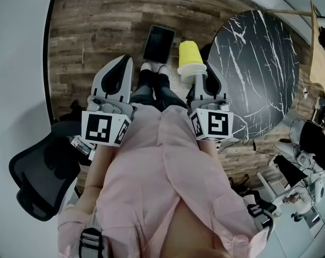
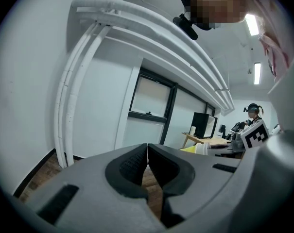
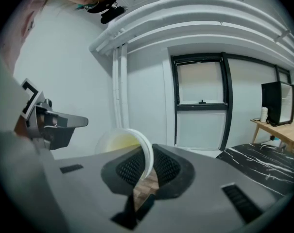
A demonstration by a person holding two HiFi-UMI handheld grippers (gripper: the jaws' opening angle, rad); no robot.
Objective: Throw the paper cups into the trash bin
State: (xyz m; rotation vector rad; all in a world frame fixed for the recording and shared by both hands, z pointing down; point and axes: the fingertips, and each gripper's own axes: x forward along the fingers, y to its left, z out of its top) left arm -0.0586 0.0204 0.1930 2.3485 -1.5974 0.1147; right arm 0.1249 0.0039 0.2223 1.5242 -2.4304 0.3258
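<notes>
Wood floor fills the background below the person's shoes. Over it the right gripper [image 3: 146, 160] pinches the yellow cup [image 1: 190, 57] by its white rim, with the thin wall caught between the two pads and the cup's body pointing away from the person. The left gripper [image 1: 122, 63] is pressed together with nothing between its jaws. It hangs to the left of the dark rectangular thing on the floor, which I take to be the bin [image 1: 159, 43], and nearer the person than it. The cup sits just to the right of the bin and looks to be above it, not yet over its mouth. The marble desk [image 1: 259, 63] stands further to the bin's right, beyond the cup, and a black chair [image 1: 38, 176] is well off to the bin's left. The step in hand seems to be carrying the cup across. It should go left until it is squarely over the bin's opening and come down close before the jaws part, since a light cup dropped from height may drift or bounce off the edge. A rim pinch is shallow, so steady, gentle pressure suits it.
</notes>
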